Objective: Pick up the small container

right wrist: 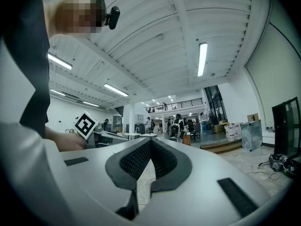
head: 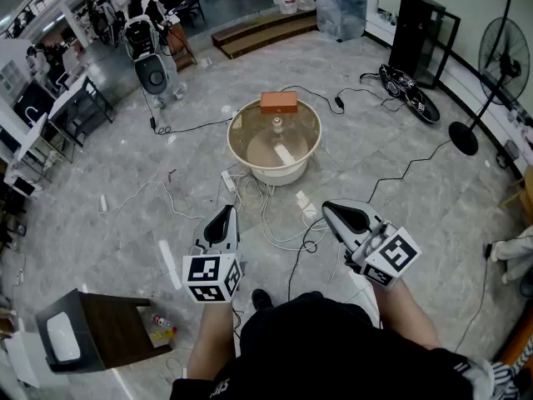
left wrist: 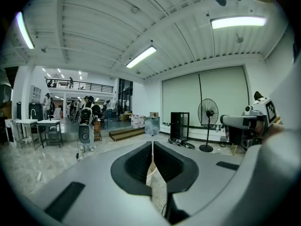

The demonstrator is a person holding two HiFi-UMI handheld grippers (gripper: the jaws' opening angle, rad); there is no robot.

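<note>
The small container looks like an orange-brown box (head: 278,102) resting on the far rim of a round glass-topped table (head: 234,123) on the floor ahead. A small knob-like object (head: 276,124) and a white strip (head: 285,154) also lie on the glass. My left gripper (head: 226,211) is held low near my body, short of the table, its jaws shut with nothing between them (left wrist: 153,143). My right gripper (head: 326,207) hangs beside it at the same distance, jaws likewise shut and empty (right wrist: 150,141). Each gripper view catches the other gripper at its edge.
Cables and a power strip (head: 227,180) trail over the floor between me and the table. A dark stool (head: 108,327) with a bottle (head: 162,322) beside it stands at my lower left. A standing fan (head: 500,57) and black cabinet (head: 422,33) are far right; people and desks are far left.
</note>
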